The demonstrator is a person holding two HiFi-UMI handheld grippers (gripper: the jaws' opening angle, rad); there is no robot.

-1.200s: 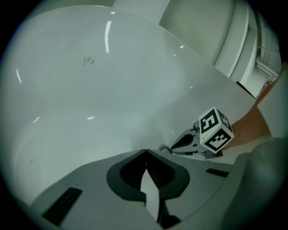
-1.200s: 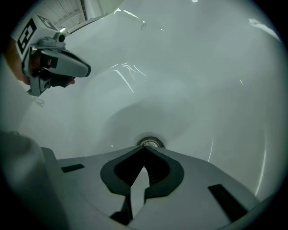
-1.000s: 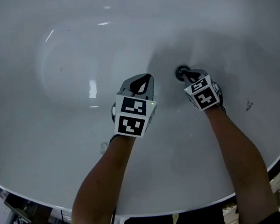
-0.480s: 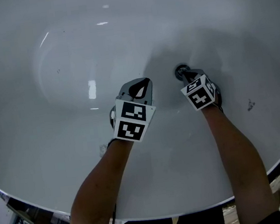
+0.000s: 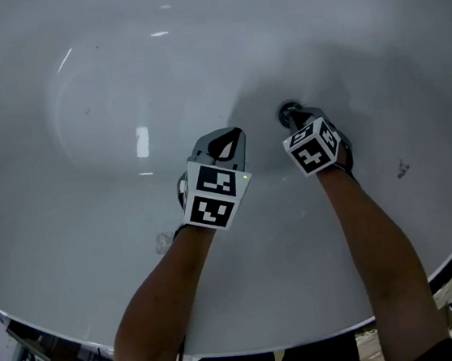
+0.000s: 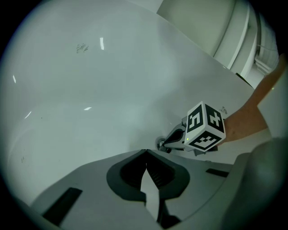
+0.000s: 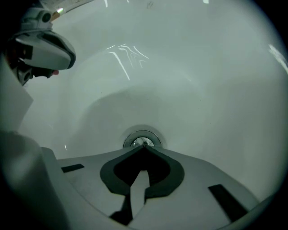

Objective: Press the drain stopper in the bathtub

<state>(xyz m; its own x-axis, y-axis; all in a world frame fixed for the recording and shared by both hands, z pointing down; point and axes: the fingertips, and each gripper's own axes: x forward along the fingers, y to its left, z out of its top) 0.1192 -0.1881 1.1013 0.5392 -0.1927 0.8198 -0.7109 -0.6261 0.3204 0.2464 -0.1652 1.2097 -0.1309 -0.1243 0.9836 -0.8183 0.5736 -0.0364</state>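
Our left tongs (image 6: 146, 152), tips together on nothing, have hardly shifted above the bathtub (image 5: 93, 233) floor. Our right tongs (image 7: 144, 146), also closed and empty, have edged forward and tipped toward the drain stopper (image 7: 137, 141) at the tub's low point, so we judge the press is starting. Their body covers half the stopper. We cannot tell whether the tips touch it or whether it has sunk.
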